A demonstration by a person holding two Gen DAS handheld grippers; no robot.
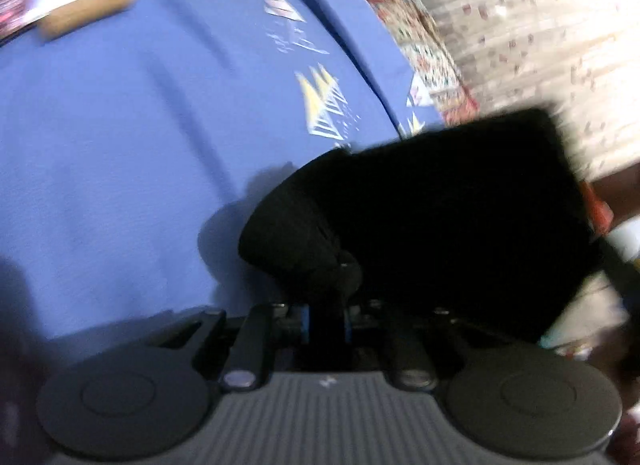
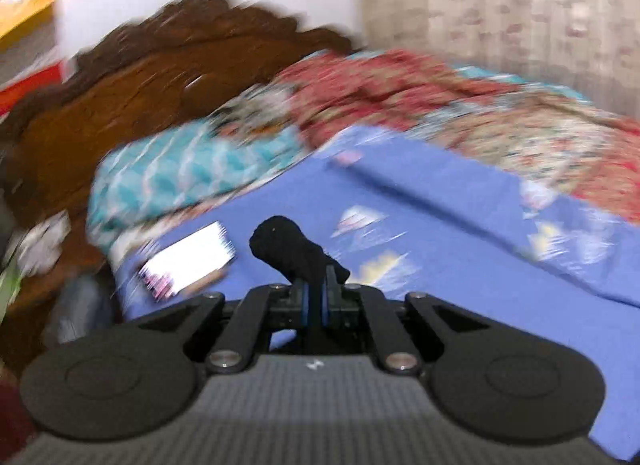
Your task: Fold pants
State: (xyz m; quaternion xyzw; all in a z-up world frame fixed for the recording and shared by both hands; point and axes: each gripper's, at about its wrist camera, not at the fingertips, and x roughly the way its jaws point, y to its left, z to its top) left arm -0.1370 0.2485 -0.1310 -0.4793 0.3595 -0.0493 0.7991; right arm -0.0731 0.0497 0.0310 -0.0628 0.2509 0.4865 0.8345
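Left wrist view, tongs: left tongs (image 1: 326, 285) pinched tight on a bunched corner of the black pants (image 1: 440, 225).
Left wrist view, pants: lifted off the blue bedsheet (image 1: 120, 145); a broad dark panel spreads ahead and to the right of the tongs, throwing a shadow on the sheet to the left.
Left wrist view, long axis: seems to run rightward from the pinch; far edge blurred, true length not readable.
Left wrist view, background: patterned quilt (image 1: 420, 45) beyond the sheet, curtain (image 1: 540, 25) behind.

Right wrist view, tongs: right tongs (image 2: 316, 285) clamped on a small rolled tuft of the same black cloth (image 2: 288, 249), sticking up and forward.
Right wrist view, pants: only that tuft visible; the rest hidden below the view.
Right wrist view, bed: blue sheet ahead and below, well apart from the tuft; phone (image 2: 188, 257) lying to the left; headboard (image 2: 140, 85) beyond.

Deciding relation: cloth likely strung between both grips above the bed; neither side clearly nearer the sheet.
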